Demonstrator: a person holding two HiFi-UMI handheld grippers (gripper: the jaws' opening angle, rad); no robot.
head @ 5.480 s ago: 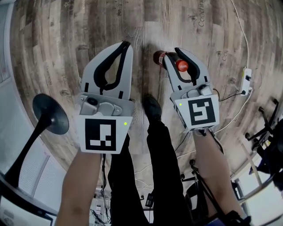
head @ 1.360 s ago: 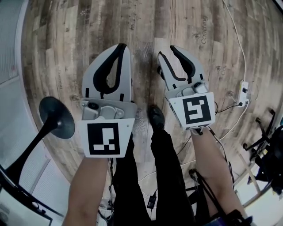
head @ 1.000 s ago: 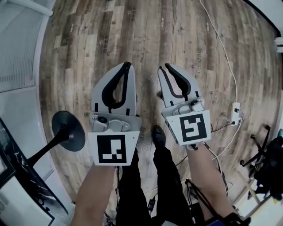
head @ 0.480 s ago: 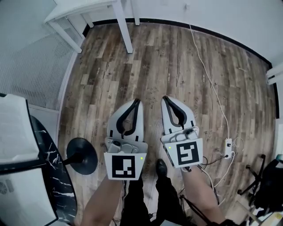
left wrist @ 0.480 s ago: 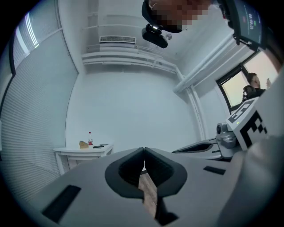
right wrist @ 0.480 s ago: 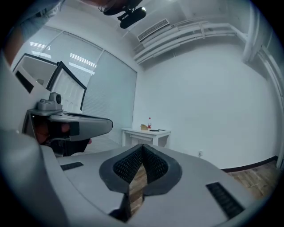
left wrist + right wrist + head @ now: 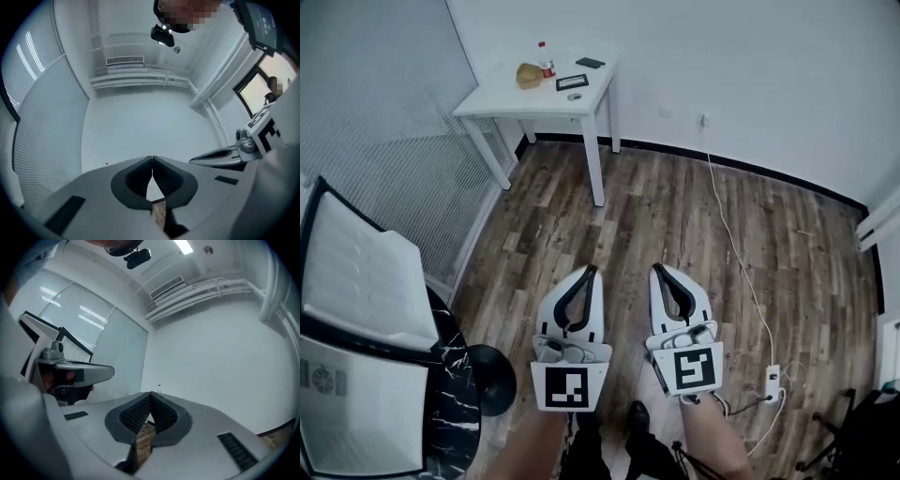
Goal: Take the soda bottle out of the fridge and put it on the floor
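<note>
The left gripper (image 7: 152, 160), white plastic with black-lined jaws, has its jaw tips pressed together. Only a sliver of floor shows through the small gap behind them. The right gripper (image 7: 150, 395), of the same make, is likewise closed tip to tip and holds nothing.

The only bottle in view is a small red-capped bottle (image 7: 546, 59). It stands upright on a white square four-legged table (image 7: 502, 97) by the far wall, well apart from both grippers and ahead of them to the left. Whether it is the soda bottle of the task I cannot tell.

The two grippers are held side by side, near each other but not touching, at the ends of two bare forearms (image 7: 712, 448). They point forward and about level: their own cameras look at white wall and ceiling, and each sees the other gripper at its side. From the head view they hang over the brown wood-plank floor (image 7: 675, 206). Each carries one cube with a black-and-white square marker (image 7: 565, 386). Below them show black trouser legs and one black shoe (image 7: 637, 413).

Beside the one bottle, the table holds one tan crumpled thing (image 7: 529, 75), one black-framed flat thing (image 7: 572, 82) and one dark flat thing (image 7: 590, 63). On the floor are one black round stand base (image 7: 494, 380), left of the left gripper, and one white power strip (image 7: 772, 382) to the right, with a white cable (image 7: 727, 225) running to the wall. At the left edge stands one white ribbed panel in a black frame (image 7: 361, 281).
</note>
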